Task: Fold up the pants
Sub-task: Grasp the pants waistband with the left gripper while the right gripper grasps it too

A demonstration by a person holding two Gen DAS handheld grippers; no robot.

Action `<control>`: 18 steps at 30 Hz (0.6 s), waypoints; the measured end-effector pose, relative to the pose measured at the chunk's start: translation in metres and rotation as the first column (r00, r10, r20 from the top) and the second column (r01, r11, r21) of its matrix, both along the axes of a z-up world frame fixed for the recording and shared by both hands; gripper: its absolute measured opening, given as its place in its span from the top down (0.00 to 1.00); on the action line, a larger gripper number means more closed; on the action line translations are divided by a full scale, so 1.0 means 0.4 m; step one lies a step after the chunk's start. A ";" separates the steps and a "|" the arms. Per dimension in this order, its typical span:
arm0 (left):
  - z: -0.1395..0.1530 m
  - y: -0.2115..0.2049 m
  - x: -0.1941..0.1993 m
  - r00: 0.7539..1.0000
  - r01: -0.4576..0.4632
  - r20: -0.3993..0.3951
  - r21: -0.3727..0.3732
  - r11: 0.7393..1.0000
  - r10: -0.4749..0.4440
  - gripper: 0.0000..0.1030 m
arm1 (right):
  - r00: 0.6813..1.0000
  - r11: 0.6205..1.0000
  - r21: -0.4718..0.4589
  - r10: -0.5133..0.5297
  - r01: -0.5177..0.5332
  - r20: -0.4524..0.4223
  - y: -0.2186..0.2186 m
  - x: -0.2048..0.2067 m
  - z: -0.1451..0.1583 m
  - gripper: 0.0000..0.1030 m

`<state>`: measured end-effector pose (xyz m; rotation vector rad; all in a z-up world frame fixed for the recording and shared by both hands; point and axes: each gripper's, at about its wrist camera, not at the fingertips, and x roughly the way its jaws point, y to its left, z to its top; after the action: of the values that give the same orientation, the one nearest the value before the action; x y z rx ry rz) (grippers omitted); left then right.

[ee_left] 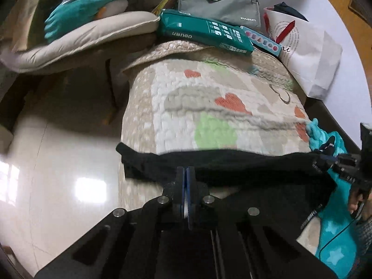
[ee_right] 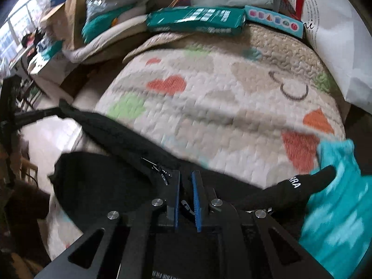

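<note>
Black pants [ee_left: 232, 165] hang stretched between my two grippers above the near edge of a quilted bed cover [ee_left: 220, 97]. My left gripper [ee_left: 186, 172] is shut on the pants' upper edge. In the right wrist view the black pants [ee_right: 111, 176] show a zipper and white lettering. My right gripper [ee_right: 186, 176] is shut on the pants' edge, with cloth pinched between the blue pads. The right gripper also shows at the right edge of the left wrist view [ee_left: 348, 162], holding the other end.
A teal cloth [ee_right: 339, 197] lies at the right of the cover. At the far end lie a green pack [ee_left: 204, 32], a grey laptop bag [ee_left: 220, 0], a white paper bag [ee_left: 309, 55] and a cushion [ee_left: 81, 39]. Glossy floor [ee_left: 58, 162] lies to the left.
</note>
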<state>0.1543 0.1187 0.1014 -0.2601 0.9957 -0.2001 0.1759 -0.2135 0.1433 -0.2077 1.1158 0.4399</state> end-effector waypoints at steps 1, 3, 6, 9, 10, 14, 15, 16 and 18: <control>-0.001 0.000 -0.023 1.000 -0.003 -0.002 -0.005 1.000 0.003 0.98 | 1.000 1.000 -0.009 0.009 -0.009 -0.010 0.003 -0.027 -0.008 0.89; -0.006 -0.001 -0.079 1.000 -0.011 -0.010 -0.012 1.000 0.011 0.99 | 0.999 0.999 -0.028 0.026 -0.027 -0.029 0.004 -0.076 -0.022 0.89; -0.021 -0.006 -0.150 0.999 -0.024 -0.029 -0.030 0.999 0.023 0.99 | 0.998 0.998 -0.044 0.036 -0.039 -0.056 0.000 -0.125 -0.040 0.89; -0.050 -0.011 -0.219 0.997 -0.042 -0.065 -0.053 0.998 0.038 0.99 | 0.995 0.997 -0.068 0.043 -0.049 -0.086 -0.005 -0.172 -0.061 0.89; -0.062 -0.013 -0.239 0.996 -0.050 -0.080 -0.063 0.997 0.045 0.99 | 0.994 0.995 -0.081 0.046 -0.054 -0.097 -0.007 -0.185 -0.071 0.89; -0.131 -0.035 -0.292 0.986 -0.062 -0.161 -0.085 0.994 0.048 0.99 | 0.989 0.988 -0.139 0.039 -0.059 -0.142 -0.012 -0.217 -0.107 0.89; -0.146 -0.040 -0.301 0.983 -0.063 -0.176 -0.086 0.994 0.047 0.99 | 0.988 0.987 -0.148 0.038 -0.060 -0.150 -0.010 -0.221 -0.113 0.89; -0.162 -0.045 -0.312 0.980 -0.065 -0.191 -0.084 0.994 0.048 0.98 | 0.986 0.986 -0.154 0.038 -0.064 -0.163 -0.012 -0.230 -0.123 0.89; -0.187 -0.053 -0.331 0.976 -0.070 -0.212 -0.076 0.995 0.053 0.99 | 0.983 0.985 -0.159 0.039 -0.068 -0.177 -0.012 -0.240 -0.133 0.89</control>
<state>0.0219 0.0975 0.0264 -0.3938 1.1883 -0.1600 0.0799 -0.2184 0.0899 -0.3505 1.3219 0.4195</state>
